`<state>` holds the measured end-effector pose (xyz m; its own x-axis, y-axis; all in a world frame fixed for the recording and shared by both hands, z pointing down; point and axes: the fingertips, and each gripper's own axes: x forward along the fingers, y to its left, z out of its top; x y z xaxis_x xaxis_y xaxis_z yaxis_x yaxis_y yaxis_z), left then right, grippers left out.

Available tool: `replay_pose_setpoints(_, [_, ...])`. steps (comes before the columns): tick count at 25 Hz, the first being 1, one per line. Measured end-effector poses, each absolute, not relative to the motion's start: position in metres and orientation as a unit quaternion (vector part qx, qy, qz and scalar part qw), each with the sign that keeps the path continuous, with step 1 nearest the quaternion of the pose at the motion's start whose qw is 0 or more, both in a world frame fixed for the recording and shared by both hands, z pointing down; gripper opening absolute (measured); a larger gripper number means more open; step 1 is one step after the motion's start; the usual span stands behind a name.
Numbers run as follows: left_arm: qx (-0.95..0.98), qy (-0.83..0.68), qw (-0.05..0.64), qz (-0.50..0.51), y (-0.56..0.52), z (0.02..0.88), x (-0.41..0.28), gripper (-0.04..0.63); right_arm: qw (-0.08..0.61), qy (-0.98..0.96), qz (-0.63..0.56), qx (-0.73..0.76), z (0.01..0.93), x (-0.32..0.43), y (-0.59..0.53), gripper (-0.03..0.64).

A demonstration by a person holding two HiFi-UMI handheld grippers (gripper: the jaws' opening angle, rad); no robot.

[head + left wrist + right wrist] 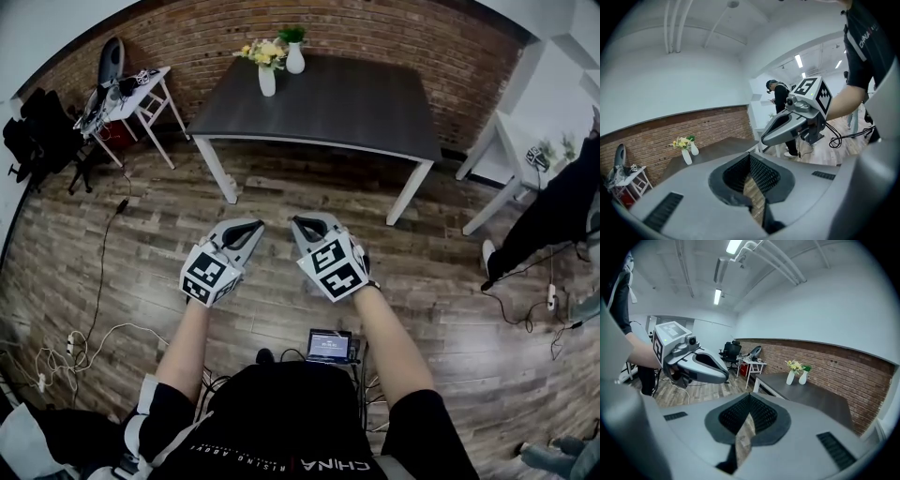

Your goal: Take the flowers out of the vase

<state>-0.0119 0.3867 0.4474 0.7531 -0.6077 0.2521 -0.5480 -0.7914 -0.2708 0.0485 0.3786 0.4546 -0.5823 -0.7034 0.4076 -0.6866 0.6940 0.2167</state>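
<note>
Both tools are held above the wooden floor, well apart from the worktop [347,108]. The left hand-held gripper [251,226] is clenched with nothing between its jaws, and so is the right hand-held gripper [301,223]. The flowers [263,51] stand in a slim white vase [267,82] near the far edge of the worktop, with a second vase [294,59] holding a green sprig just beside it. The task is judged not yet begun: the jaws must first be released before any stem can be taken. Probable faults: a pull on the stems with the vase unsupported may lift or tip it, since it looks narrow and light; a wide approach may knock the neighbouring vase; too hard a clamp may crush the stems.
</note>
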Motion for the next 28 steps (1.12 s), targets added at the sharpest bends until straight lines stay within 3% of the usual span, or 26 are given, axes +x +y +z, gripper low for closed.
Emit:
replay_pose_setpoints(12, [-0.926, 0.331, 0.064, -0.169, 0.359, 0.468, 0.009, 0.003, 0.213, -0.898, -0.017, 0.385, 0.467, 0.074, 0.342, 0.005])
replay_pose_setpoints(28, [-0.936, 0.312, 0.061, -0.148, 0.158, 0.463, -0.093, 0.003, 0.209, -0.897, -0.014, 0.390, 0.454, -0.025, 0.152, 0.005])
